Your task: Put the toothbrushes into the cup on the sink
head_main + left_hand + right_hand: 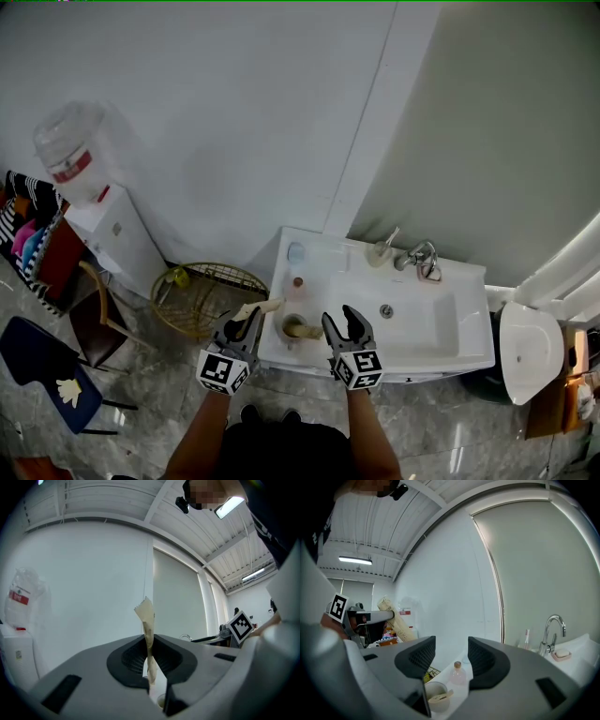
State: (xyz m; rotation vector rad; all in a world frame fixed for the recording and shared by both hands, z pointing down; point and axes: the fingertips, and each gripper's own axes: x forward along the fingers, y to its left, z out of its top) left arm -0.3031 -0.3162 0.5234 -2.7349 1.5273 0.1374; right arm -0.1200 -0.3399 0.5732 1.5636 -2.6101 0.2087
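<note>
The cup (292,327), at the eight o'clock corner of the sink (450,319), held one toothbrush (307,331). At its nine o'clock the left gripper (248,321) clenched a paper-wrapped toothbrush (260,307). At three o'clock the right gripper (344,322) hung released. A small bottle (298,282) stood at twelve o'clock, with the faucet (419,254) farther off.

Sink (441,330) looks glossy, faucet (418,254) shiny metal, toothbrush (146,613) paper-wrapped.

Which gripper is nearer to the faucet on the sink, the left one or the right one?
Right. In the head view the right gripper is at the sink's front edge, below-left of the faucet; the left gripper is farther left, beyond the cup.
</note>
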